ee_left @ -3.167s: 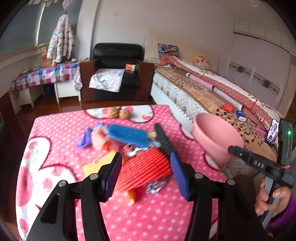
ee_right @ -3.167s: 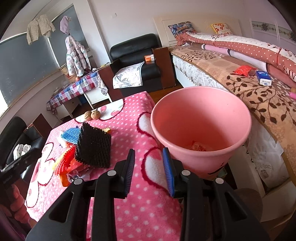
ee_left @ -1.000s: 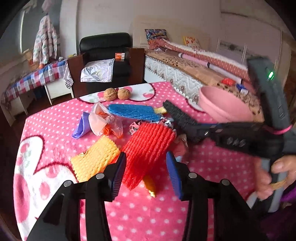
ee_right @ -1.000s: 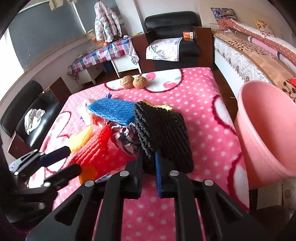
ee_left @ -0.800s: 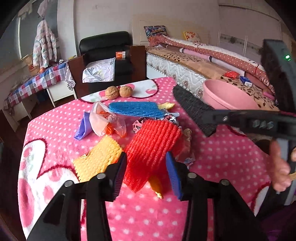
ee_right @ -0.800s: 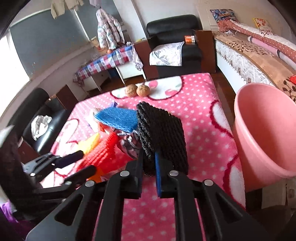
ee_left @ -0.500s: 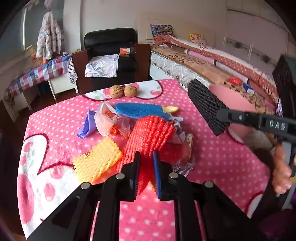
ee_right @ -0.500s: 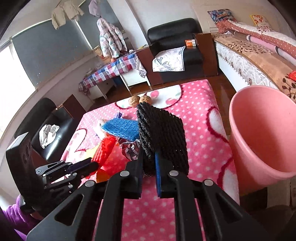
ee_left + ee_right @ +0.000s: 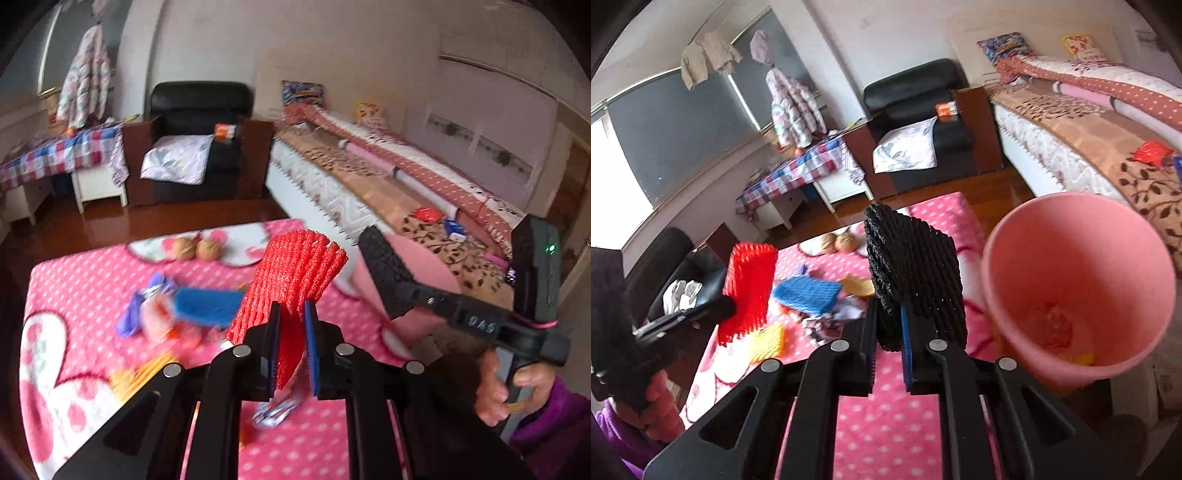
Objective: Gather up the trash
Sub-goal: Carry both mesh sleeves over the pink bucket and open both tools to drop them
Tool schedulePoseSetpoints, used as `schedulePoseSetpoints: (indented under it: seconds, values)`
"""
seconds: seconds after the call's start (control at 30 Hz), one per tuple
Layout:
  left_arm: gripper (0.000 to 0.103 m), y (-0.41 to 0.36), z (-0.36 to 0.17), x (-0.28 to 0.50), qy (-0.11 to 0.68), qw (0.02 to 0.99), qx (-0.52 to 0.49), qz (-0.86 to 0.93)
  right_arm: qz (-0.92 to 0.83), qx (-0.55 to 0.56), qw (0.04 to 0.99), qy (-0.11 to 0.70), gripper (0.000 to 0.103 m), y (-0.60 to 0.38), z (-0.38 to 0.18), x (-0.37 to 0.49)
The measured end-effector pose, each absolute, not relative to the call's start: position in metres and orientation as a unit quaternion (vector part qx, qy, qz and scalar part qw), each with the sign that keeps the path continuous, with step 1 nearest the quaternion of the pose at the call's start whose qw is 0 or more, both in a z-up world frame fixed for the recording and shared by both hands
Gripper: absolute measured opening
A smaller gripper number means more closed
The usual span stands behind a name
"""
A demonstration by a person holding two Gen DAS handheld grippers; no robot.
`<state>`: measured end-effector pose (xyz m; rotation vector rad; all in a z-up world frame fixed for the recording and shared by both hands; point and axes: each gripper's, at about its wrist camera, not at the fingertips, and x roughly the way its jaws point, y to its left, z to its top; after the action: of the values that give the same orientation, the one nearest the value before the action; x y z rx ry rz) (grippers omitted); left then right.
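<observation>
My left gripper is shut on a red foam net sleeve and holds it up above the pink dotted table. My right gripper is shut on a black foam net sleeve, lifted just left of the pink bin. The bin holds some scraps at its bottom. In the left wrist view the right gripper holds the black sleeve in front of the bin. In the right wrist view the left gripper holds the red sleeve at the left.
On the table lie a blue net sleeve, a yellow one, a purple wrapper, crumpled wrappers and two walnuts. A bed stands right of the bin, a black armchair beyond the table.
My left gripper closed on the red sleeve and lifted it off the table. My right gripper carried the black sleeve up and toward the pink bin.
</observation>
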<state>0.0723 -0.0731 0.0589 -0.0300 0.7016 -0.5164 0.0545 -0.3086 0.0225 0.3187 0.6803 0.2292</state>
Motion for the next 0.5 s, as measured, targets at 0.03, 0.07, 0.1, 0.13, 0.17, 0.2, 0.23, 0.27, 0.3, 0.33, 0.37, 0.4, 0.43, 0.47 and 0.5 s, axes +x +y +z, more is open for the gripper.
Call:
schedulePoseSetpoints:
  seconds: [0.03,0.07,0.1,0.13,0.17,0.2,0.23,0.27,0.3,0.33,0.37,0.4,0.43,0.47,0.5]
  values:
    - [0.011,-0.084,0.062,0.075,0.336,0.905,-0.013,-0.26,0.105,0.156,0.925,0.33,0.011,-0.314,0.022,0.054]
    - [0.011,-0.09,0.063,0.076,0.335,0.904,-0.012,-0.265,0.096,0.157,0.927,0.328,0.011,-0.321,0.022,0.053]
    - [0.011,-0.098,0.064,0.078,0.333,0.903,-0.012,-0.271,0.089,0.158,0.927,0.327,0.011,-0.326,0.021,0.053]
    - [0.012,-0.109,0.066,0.08,0.331,0.901,-0.012,-0.281,0.079,0.159,0.928,0.326,0.011,-0.333,0.02,0.052]
    - [0.011,-0.115,0.066,0.083,0.33,0.9,-0.012,-0.286,0.072,0.16,0.929,0.325,0.011,-0.338,0.019,0.051]
    - [0.012,-0.123,0.067,0.084,0.329,0.898,-0.011,-0.292,0.065,0.16,0.93,0.325,0.011,-0.342,0.019,0.051]
    - [0.012,-0.133,0.067,0.087,0.328,0.896,-0.009,-0.299,0.057,0.161,0.93,0.324,0.011,-0.348,0.018,0.05]
    - [0.011,-0.14,0.067,0.089,0.329,0.894,-0.008,-0.305,0.049,0.162,0.931,0.324,0.011,-0.354,0.016,0.05]
    - [0.011,-0.15,0.067,0.093,0.33,0.89,-0.007,-0.313,0.043,0.165,0.93,0.325,0.011,-0.358,0.014,0.051]
    - [0.012,-0.159,0.066,0.095,0.332,0.888,-0.006,-0.318,0.038,0.168,0.93,0.325,0.011,-0.363,0.013,0.051]
    - [0.012,-0.164,0.065,0.097,0.333,0.886,-0.006,-0.322,0.032,0.172,0.929,0.325,0.011,-0.368,0.011,0.051]
    - [0.012,-0.17,0.064,0.1,0.335,0.884,-0.007,-0.327,0.027,0.175,0.929,0.325,0.011,-0.372,0.01,0.051]
    - [0.012,-0.179,0.063,0.103,0.338,0.881,-0.007,-0.332,0.023,0.179,0.928,0.325,0.011,-0.376,0.008,0.051]
    - [0.012,-0.185,0.062,0.106,0.34,0.879,-0.007,-0.335,0.018,0.183,0.927,0.326,0.011,-0.381,0.006,0.051]
    - [0.012,-0.192,0.06,0.109,0.343,0.876,-0.008,-0.338,0.015,0.185,0.927,0.326,0.011,-0.385,0.004,0.052]
